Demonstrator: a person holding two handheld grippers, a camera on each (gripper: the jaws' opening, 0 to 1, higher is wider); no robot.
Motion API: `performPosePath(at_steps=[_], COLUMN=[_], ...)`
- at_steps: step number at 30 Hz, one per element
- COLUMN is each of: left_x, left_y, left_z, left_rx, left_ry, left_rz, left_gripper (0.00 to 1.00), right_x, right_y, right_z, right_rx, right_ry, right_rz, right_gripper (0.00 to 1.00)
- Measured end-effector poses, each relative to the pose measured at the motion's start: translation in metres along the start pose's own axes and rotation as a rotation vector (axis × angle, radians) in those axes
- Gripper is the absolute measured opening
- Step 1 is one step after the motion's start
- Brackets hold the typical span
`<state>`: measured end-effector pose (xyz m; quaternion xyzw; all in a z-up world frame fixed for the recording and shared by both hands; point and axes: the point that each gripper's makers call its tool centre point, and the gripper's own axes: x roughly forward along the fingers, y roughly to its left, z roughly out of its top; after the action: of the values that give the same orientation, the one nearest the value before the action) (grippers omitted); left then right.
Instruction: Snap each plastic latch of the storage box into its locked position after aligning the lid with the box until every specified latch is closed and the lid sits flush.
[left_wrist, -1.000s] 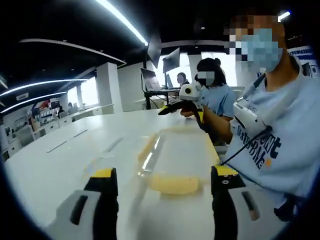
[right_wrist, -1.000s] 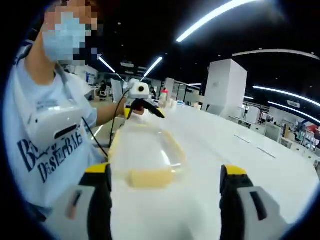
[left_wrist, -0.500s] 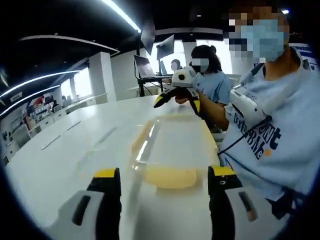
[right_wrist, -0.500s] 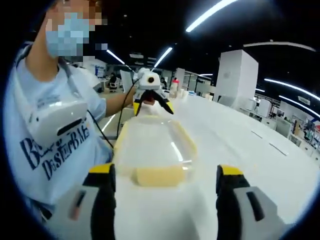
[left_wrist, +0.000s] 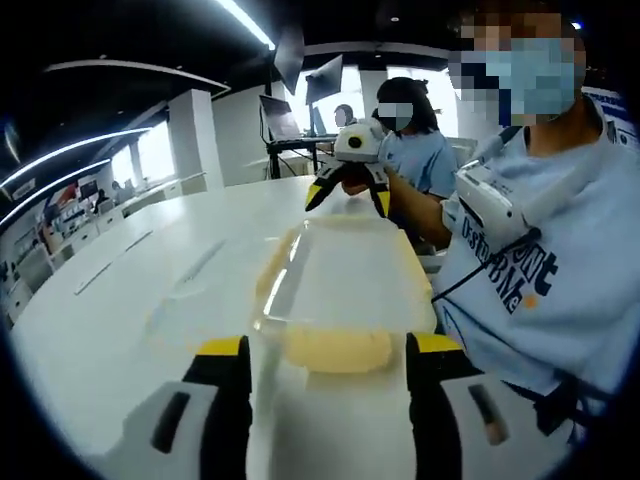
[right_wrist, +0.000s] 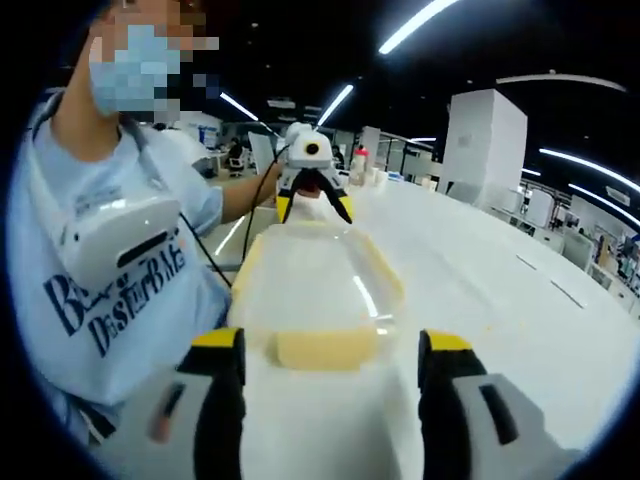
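Clear storage box (left_wrist: 345, 275), yellow-trimmed lid on, lying lengthwise on white table (left_wrist: 130, 300). Left gripper (left_wrist: 328, 350) and right gripper (right_wrist: 330, 345) spread wide, flanking opposite end latches (left_wrist: 338, 350), gripping nothing. Shirt print (right_wrist: 110, 305) blurred, possibly "DesertBMe".

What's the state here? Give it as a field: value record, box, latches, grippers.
box: clear storage box with lid on, lying on white table
near latch, left gripper view: yellow latch between the open jaws of left gripper
near latch, right gripper view: yellow latch between the open jaws of right gripper
contact: cannot tell
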<state>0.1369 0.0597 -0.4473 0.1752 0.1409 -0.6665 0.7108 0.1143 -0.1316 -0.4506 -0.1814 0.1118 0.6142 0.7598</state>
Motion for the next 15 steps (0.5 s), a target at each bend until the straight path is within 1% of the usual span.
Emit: performPosePath(at_steps=[5, 11, 15], left_x=[0.0016, 0.0001, 0.0008], left_y=[-0.0006, 0.0006, -0.0009], left_z=[0.0002, -0.0015, -0.0058], left_rx=[0.002, -0.001, -0.007], left_ry=[0.023, 0.045, 0.076], left_rz=[-0.026, -0.043, -0.072], left_gripper=[0.58, 0.56, 0.55], right_x=[0.0003, -0.0014, -0.0021], right_y=[0.0010, -0.0015, -0.0040], right_z=[-0.0002, -0.0013, -0.0025], right_rx=[0.000, -0.002, 0.004], right_ry=[0.013, 0.028, 0.032], right_rz=[0.017, 0.028, 0.034], right_gripper=[0.67, 0.65, 0.63])
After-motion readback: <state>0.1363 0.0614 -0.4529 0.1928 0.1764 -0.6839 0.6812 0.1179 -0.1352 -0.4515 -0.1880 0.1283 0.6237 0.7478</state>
